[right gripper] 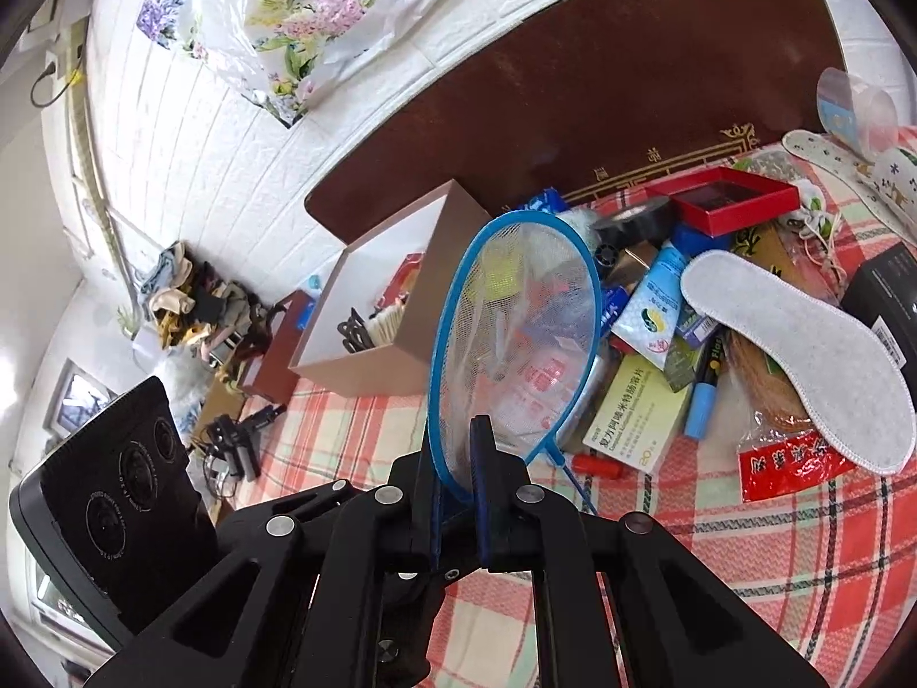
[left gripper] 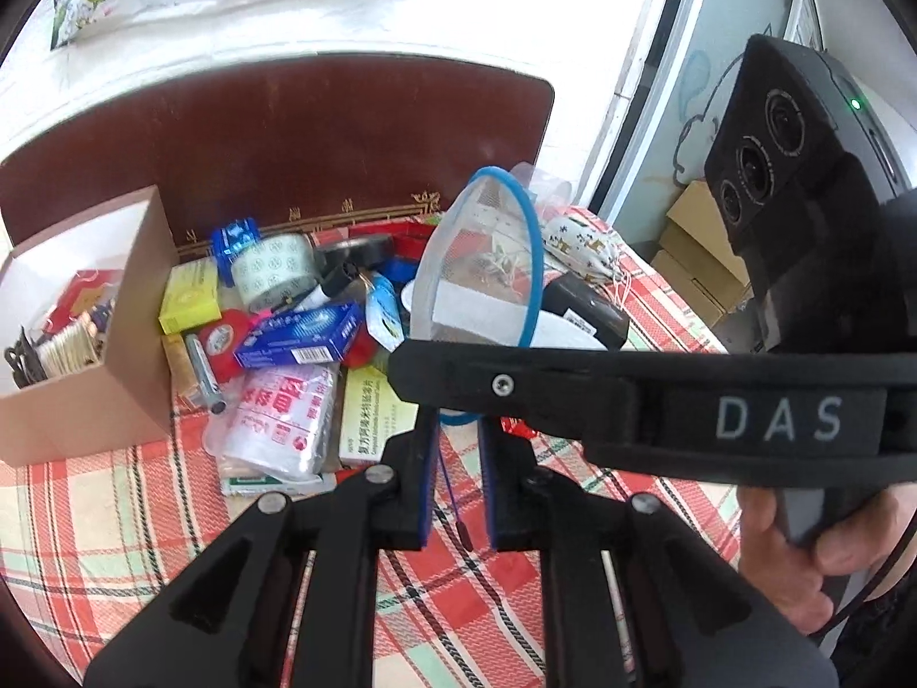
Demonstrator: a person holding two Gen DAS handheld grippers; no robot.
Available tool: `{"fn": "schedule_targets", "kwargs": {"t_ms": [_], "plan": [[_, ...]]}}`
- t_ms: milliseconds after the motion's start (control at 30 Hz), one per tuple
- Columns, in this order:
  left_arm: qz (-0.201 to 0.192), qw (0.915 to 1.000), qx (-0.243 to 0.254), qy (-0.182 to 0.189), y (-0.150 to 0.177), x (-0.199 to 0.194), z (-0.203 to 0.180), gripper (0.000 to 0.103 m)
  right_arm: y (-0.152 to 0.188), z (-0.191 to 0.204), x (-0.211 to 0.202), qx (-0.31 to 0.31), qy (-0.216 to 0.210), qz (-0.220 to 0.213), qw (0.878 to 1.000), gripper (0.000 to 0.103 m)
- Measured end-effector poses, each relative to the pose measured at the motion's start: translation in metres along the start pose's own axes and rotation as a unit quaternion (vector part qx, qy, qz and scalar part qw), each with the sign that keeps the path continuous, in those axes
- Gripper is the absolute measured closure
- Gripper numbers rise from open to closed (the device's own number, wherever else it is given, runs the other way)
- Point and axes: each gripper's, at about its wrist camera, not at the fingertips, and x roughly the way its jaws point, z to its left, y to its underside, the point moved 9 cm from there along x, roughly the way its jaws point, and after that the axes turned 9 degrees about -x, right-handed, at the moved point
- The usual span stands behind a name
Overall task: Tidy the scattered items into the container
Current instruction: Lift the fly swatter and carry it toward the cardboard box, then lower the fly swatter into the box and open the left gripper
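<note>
We hold the right gripper (right gripper: 455, 458) pointing forward and downward, its tongs clamped on the lower rim of the blue-rimmed mesh net (right gripper: 516, 344), which stands upright above the plaid tablecloth (right gripper: 745, 573), just to the right of the open cardboard box (right gripper: 355, 372) and not inside it. From the left wrist, the right gripper (left gripper: 435, 372) crosses sideways in front of us, with the right hand (left gripper: 791, 544) wrapped around its grip at the edge of the picture. The left gripper (left gripper: 458, 436) also tilts downward beneath it; its tongs are all but together, leaving a narrow slit through which the net's (left gripper: 481, 264) thin blue handle hangs along one pad, and we cannot tell whether it is pinched. Only the left wrist view shows that handle dangling to its dark tip, a roll of printed packing tape (left gripper: 275, 269) and a blue carton (left gripper: 298, 335) right of the box (left gripper: 132, 298). Only the right wrist view shows a white insole (right gripper: 802, 355) well to the right of the box, a shallow red tray (right gripper: 722, 200) behind the clutter, and a heap of clothes (right gripper: 189, 298) on the floor left of the box.
</note>
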Motion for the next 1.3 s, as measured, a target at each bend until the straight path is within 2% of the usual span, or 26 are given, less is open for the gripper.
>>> {"fn": "schedule_targets", "kwargs": {"t_ms": [200,400,767,1033,1300], "plan": [[-0.032,0.9995,-0.001,-0.007,-0.018,-0.026,0.009,0.090,-0.022,0.027,-0.003,-0.021,-0.013,-0.011,1.000,0.093],[-0.065,0.9976,-0.012,-0.020,-0.040,-0.057,0.036,0.090,-0.050,0.067,0.005,-0.050,-0.026,-0.014,0.998,0.093],[-0.134,0.9881,-0.062,-0.043,-0.105,-0.120,0.121,0.090,-0.121,0.161,0.052,-0.120,-0.055,-0.010,0.991,0.093],[-0.143,0.9835,-0.092,-0.063,-0.143,-0.131,0.193,0.090,-0.169,0.213,0.107,-0.177,-0.062,-0.002,0.982,0.093],[-0.136,0.9767,-0.145,-0.082,-0.143,-0.108,0.285,0.091,-0.174,0.219,0.208,-0.205,-0.062,0.044,0.976,0.093]]}}
